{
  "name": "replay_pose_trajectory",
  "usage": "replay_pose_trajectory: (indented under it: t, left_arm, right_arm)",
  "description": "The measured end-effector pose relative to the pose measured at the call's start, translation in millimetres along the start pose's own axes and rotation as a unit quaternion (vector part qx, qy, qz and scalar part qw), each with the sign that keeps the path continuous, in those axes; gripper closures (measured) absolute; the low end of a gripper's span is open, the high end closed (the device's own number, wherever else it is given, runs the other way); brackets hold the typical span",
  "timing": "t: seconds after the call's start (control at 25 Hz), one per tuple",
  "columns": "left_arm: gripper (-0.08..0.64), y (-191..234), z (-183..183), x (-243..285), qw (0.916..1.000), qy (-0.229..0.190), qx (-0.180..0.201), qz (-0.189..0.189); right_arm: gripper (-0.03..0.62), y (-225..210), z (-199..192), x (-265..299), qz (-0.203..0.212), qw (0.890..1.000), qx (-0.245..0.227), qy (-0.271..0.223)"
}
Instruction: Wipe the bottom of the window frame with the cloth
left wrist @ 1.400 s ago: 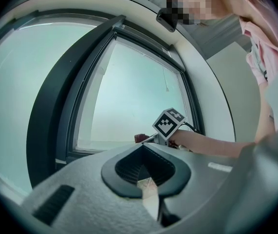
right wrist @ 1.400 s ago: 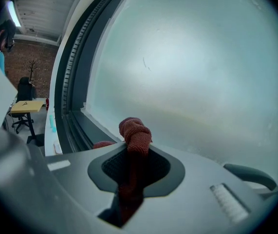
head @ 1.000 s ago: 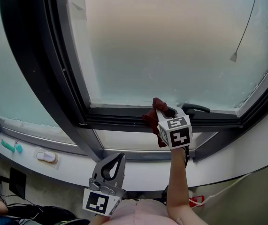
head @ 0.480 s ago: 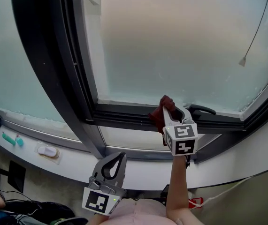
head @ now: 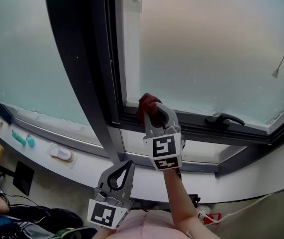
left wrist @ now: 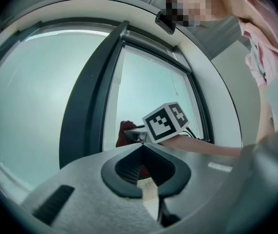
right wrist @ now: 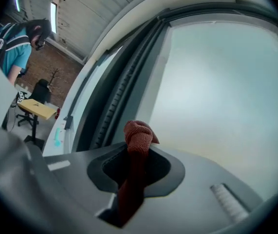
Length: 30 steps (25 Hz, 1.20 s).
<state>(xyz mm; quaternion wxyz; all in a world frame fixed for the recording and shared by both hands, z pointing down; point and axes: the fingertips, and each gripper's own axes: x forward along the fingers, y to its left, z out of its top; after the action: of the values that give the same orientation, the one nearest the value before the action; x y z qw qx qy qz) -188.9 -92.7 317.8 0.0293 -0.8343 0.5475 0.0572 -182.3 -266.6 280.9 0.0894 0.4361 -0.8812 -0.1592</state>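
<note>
- Head view: the right tool [head: 154, 114] is up at the window frame [head: 201, 129], pinching a dark red cloth [head: 146, 102]. The cloth bulges past the tool's tips and lies against the left end of the frame's bottom rail, just beside the dark upright post [head: 89, 83]. The window handle [head: 225, 119] sits on the same rail, well to the right of this tool. The left tool [head: 121, 169] hangs below and to the left of the right tool, nearer the person and apart from the frame.
- Left gripper view: the left tool's jaws are pressed together at the tips, with nothing between the dark pads. Beyond the tips are the right tool's marker cube [left wrist: 165, 122] and, just left of the cube, the cloth against the edge of the glass.
- Right gripper view: the right tool's jaws clamp the cloth. It runs up between the pads as a strip and ends in a bunched wad just past the tips. Frosted glass fills the view ahead, and dark frame rails run along the tool's left. Far to the left, a person in a teal shirt [right wrist: 17, 43] stands by a yellow surface [right wrist: 37, 108].
</note>
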Motion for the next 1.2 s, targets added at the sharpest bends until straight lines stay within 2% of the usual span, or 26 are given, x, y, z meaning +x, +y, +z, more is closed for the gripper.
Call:
replay_pose_trajectory:
  t: [0.16,0.24,0.32,0.48,0.68,0.92,1.2]
  left_arm:
    - [0.561,19,1,-19,0.9997,0.005,0.011,0.019]
    - [0.561,28,3,-28,0.9995,0.003,0.011,0.029]
    - [0.561,35,4,-35,0.9993,0.002,0.010,0.036]
    - [0.561,44,1,-43,0.9991,0.003,0.007,0.042]
    - [0.561,42,0,-43,0.9994,0.003,0.008,0.033]
    - [0.561,39,0,-37,0.9996,0.003,0.013,0.023]
    - [0.561,29,-3,-27,0.9999,0.005,0.011,0.006]
  right_arm:
    - [0.525,58,-15,32,0.052,0.998,-0.018,0.044]
    - [0.525,74,-29,40,0.061,0.995,-0.020,0.073]
    - [0.525,80,-37,45,0.053,0.994,-0.033,0.095]
    - [0.525,83,-42,49,0.035,0.991,-0.063,0.113]
    - [0.526,82,-45,47,0.024,0.991,-0.071,0.114]
    - [0.525,72,-49,40,0.005,0.992,-0.064,0.107]
    - [0.525,47,-57,23,-0.012,0.995,-0.018,0.096]
